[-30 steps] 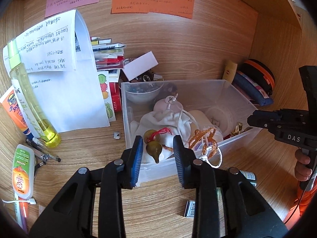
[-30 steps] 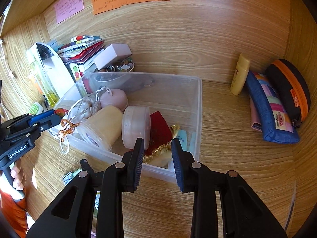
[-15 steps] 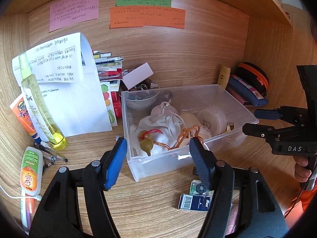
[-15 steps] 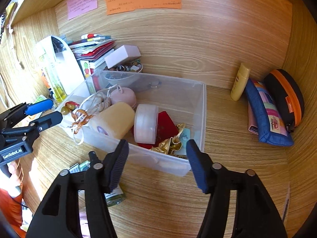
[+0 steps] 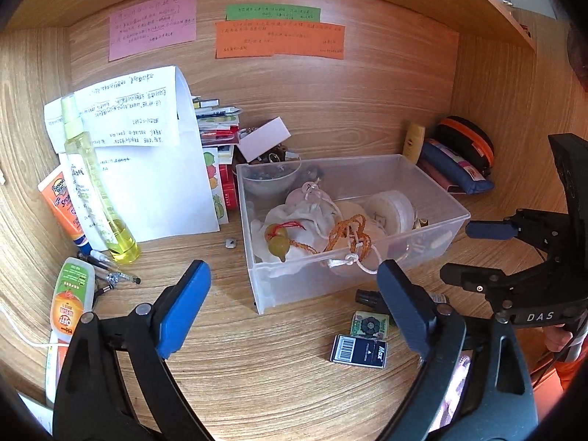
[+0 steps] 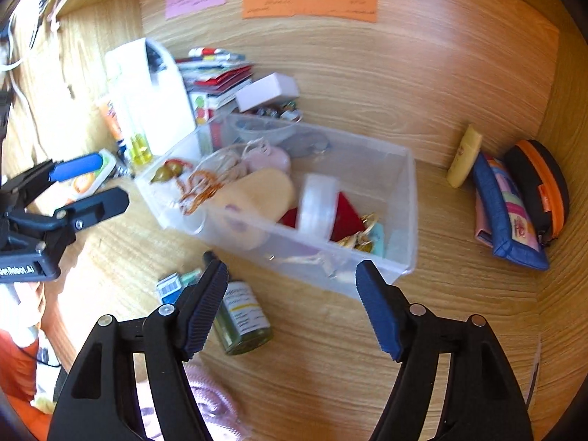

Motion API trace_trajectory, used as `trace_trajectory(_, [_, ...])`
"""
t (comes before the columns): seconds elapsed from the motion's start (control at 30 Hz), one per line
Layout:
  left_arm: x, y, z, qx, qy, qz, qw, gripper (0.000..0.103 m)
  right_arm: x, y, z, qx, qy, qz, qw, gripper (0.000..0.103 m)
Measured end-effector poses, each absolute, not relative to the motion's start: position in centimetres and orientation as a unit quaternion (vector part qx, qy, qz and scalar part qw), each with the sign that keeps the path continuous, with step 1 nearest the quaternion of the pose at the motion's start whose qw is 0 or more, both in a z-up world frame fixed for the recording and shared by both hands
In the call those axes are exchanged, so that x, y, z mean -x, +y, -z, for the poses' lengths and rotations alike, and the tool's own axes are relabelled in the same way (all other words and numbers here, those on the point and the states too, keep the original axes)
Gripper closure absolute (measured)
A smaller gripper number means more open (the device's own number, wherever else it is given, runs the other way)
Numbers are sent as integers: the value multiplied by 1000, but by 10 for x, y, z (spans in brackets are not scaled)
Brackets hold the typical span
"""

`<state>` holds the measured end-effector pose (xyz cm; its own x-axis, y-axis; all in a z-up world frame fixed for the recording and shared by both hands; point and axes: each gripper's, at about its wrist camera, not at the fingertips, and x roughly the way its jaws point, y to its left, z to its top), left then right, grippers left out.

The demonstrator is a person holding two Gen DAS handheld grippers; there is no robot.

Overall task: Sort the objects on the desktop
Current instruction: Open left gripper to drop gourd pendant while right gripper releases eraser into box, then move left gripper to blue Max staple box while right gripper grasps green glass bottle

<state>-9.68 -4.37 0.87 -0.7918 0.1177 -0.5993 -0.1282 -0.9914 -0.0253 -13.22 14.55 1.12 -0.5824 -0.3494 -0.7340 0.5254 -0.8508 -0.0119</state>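
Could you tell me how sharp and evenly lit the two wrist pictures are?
Left wrist view: sharp, the print on the small dark box readable, soft even daylight, strong fisheye bending of the desk edges. Right wrist view: motion-blurred, the clear plastic bin and its contents smeared, the white paper at upper left washed out by glare, the bottle label only partly legible.

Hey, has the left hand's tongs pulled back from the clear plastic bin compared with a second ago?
Yes. The left tongs have backed away from the clear bin toward the desk's near edge; their jaws, earlier beside its front wall, are opening with nothing between them.
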Motion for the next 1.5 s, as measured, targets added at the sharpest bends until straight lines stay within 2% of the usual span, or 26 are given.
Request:
trace_trajectory(0.7, [87,-23,56,435,21,-894,106,9,133,127,36,-456,111,835,287,34])
trace_trajectory(0.73, [87,-22,57,436,22,-893,107,9,134,127,37,-457,110,835,287,37])
trace_trajectory(0.83, [88,-16,59,440,27,-891,110,9,134,125,42,-461,112,831,290,55])
trace_trajectory(0.87, [89,-14,60,442,28,-889,112,9,134,125,43,-461,113,831,290,57])
trace_trajectory(1.33, [104,8,74,460,52,-880,107,9,128,153,26,-433,87,856,269,59])
trace_trajectory(1.5, [102,12,74,452,68,-883,107,28,126,165,19,-419,78,865,264,60])
